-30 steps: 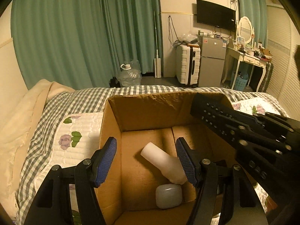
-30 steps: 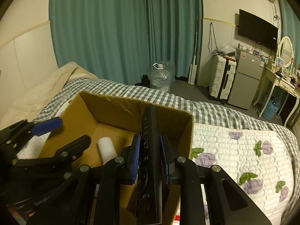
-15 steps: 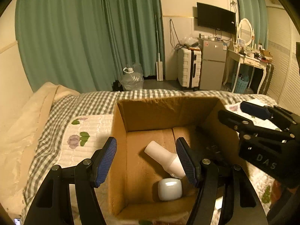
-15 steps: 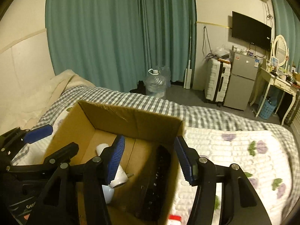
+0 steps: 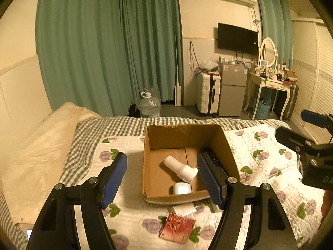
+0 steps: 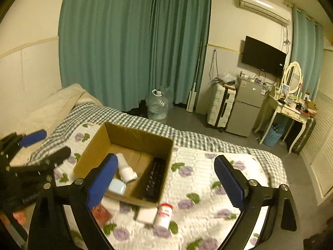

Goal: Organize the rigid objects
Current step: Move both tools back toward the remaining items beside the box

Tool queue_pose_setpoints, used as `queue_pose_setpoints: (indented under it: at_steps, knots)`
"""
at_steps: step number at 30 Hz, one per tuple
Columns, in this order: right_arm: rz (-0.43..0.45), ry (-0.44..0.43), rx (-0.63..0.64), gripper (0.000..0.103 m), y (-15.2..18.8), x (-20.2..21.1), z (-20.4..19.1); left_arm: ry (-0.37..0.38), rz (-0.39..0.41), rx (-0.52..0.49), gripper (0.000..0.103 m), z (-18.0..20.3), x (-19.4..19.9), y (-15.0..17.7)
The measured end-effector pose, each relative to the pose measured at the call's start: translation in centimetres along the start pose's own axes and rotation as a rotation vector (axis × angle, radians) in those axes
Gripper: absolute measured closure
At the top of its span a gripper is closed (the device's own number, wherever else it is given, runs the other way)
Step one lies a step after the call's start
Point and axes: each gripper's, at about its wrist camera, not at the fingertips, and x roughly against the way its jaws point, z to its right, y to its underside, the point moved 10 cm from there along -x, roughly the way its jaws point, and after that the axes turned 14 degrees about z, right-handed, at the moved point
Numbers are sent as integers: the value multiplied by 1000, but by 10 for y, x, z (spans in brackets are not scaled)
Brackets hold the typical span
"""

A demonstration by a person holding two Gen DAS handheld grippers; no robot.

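Note:
An open cardboard box (image 5: 185, 132) (image 6: 89, 154) sits on the bed. Inside lie a white bottle-shaped object (image 5: 180, 168) (image 6: 126, 169), a small white case (image 5: 182, 188) (image 6: 117, 186) and a black remote control (image 6: 155, 177) (image 5: 213, 159) leaning on the right wall. In front of the box lie a white charger (image 5: 184, 208) (image 6: 146, 215), a red card-like item (image 5: 178, 227) (image 6: 101, 213) and a white pill bottle with a red cap (image 6: 163, 215). My left gripper (image 5: 162, 181) is open and empty above the box front. My right gripper (image 6: 164, 185) is open and empty, raised behind the box.
The bed has a floral quilt (image 6: 208, 179) and a checked blanket (image 5: 116, 125). A cream duvet (image 5: 37, 145) lies at the left. Beyond the bed are a water jug (image 5: 148, 104), a white suitcase (image 5: 208, 95), a small fridge (image 5: 231, 91) and a dressing table (image 5: 270, 83).
My right gripper let go of the black remote in the box, opened and pulled back up. My left gripper also drew back and up from the box.

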Motion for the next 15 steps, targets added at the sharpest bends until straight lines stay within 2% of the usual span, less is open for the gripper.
queue_pose_setpoints:
  at_steps: [8, 15]
  knots:
    - [-18, 9, -12, 3, 31, 34, 5, -42, -3, -6, 29, -14, 28, 22]
    - [-101, 4, -42, 3, 88, 20, 2, -33, -65, 29, 29, -16, 16, 77]
